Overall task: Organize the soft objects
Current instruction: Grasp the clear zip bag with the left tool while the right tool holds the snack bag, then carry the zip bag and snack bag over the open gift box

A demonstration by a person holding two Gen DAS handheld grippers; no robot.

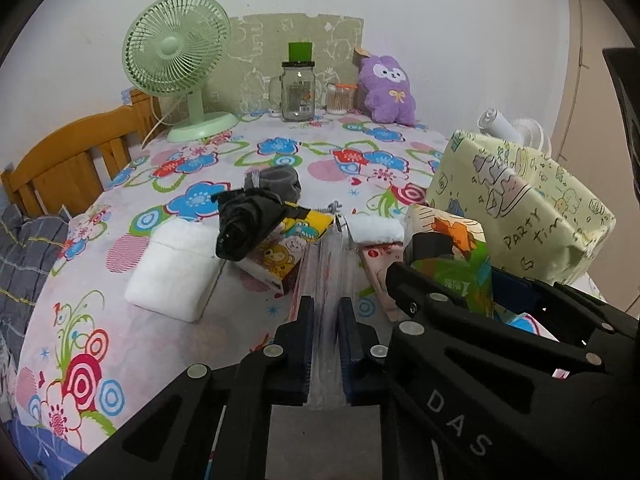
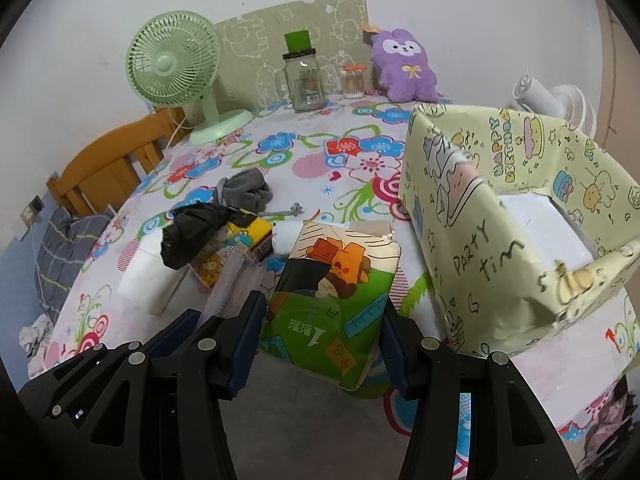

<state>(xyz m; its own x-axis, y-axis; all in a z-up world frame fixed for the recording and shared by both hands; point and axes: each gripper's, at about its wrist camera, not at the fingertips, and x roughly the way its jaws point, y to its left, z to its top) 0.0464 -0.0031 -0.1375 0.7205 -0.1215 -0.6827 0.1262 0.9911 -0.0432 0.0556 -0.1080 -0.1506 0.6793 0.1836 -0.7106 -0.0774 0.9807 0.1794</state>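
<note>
Now the left hand-held gripper (image 1: 325,344) is closed on a clear packet (image 1: 331,280). At its 3 o'clock, the right hand-held gripper (image 2: 320,340) clamps a tissue pack (image 2: 336,300) above the desk (image 2: 312,160), beside the box (image 2: 500,240).

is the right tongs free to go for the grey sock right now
Probably not: the right tongs are shut on the tissue pack, and the grey sock lies farther off behind the black bundle.

Green tissue pack (image 2: 332,300) — upright, tilted — beside open box (image 2: 520,216)
</note>
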